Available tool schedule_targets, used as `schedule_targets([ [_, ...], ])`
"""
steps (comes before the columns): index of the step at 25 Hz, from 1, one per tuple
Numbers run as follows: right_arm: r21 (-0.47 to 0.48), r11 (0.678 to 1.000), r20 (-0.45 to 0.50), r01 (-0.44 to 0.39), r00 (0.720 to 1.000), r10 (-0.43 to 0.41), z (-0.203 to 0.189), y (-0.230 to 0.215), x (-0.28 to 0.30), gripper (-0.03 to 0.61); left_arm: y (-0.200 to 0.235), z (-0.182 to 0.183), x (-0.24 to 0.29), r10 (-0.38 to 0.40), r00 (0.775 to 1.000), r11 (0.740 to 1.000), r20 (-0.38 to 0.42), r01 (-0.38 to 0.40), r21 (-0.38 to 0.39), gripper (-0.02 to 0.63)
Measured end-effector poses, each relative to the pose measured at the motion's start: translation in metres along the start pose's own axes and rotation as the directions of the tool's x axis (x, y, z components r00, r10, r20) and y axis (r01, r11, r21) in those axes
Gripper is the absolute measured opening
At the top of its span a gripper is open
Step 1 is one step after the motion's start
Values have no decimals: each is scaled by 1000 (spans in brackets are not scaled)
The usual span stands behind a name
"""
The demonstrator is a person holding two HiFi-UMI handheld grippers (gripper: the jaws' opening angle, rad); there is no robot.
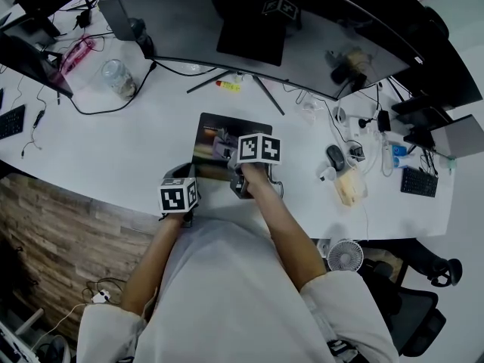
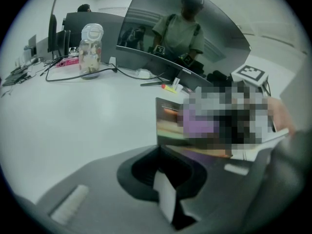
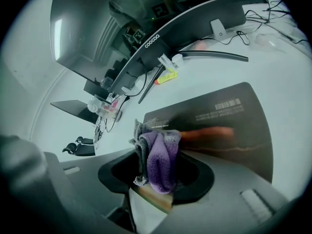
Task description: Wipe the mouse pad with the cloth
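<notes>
The mouse pad [image 1: 219,131] lies flat on the white bench [image 1: 136,138], just in front of the foot of the curved monitor [image 1: 302,32]. It is dark, with a printed picture on its face and a small barcode near its far edge in the right gripper view.

The right gripper [image 3: 153,189] sits over the pad's near edge. Its fingers are clenched on the cloth [image 3: 158,157], a bunched purple and grey wad that stands up between them. The cloth's free end reaches toward the pad at 12 o'clock from the fingers, but no view shows clearly whether it touches the surface.

The left gripper [image 2: 173,204] is at about 8 o'clock from the right one, near the bench's front edge and just off the pad's near left corner. Its fingers are pressed together with nothing between them.

Around the pad:
- A yellow marker [image 1: 227,85] lies at 12 o'clock, between the monitor's legs.
- A computer mouse [image 1: 335,157] sits at 3 o'clock, well apart from the pad.
- A clear jar [image 1: 119,78] stands at 10 o'clock, with a black cable looping beside it.
- A small fan [image 1: 345,255] stands at 5 o'clock, beyond the bench's front edge.
</notes>
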State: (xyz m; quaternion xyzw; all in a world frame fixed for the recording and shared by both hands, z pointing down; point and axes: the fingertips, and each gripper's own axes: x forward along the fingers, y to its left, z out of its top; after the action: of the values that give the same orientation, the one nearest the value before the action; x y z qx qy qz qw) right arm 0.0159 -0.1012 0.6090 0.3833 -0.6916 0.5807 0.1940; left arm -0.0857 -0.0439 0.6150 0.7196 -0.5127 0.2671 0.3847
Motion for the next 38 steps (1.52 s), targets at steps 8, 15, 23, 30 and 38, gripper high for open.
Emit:
schedule_targets([
  [8,13,1000,6,8,1000,-8,-1,-13,-12,193,-1,0,0,2,1000,1000,1,-2,2,0],
  [15,27,999,14,26,1000,-26,-2,-29,-26,193,-1,0,0,4,1000,1000,4,-4,9,0],
  [23,20,998,16,62,998,-63,-4,-58,-51,193,-1,-1,1,12,1000,1000,10,-12,9,0],
  [30,25,996,22,85,996,-86,-5,-75,-68,193,-2,-1,0,12,1000,1000,9,-12,11,0],
  [38,25,994,21,105,994,-106,-6,-88,-79,193,-3,-1,0,12,1000,1000,11,-12,13,0],
])
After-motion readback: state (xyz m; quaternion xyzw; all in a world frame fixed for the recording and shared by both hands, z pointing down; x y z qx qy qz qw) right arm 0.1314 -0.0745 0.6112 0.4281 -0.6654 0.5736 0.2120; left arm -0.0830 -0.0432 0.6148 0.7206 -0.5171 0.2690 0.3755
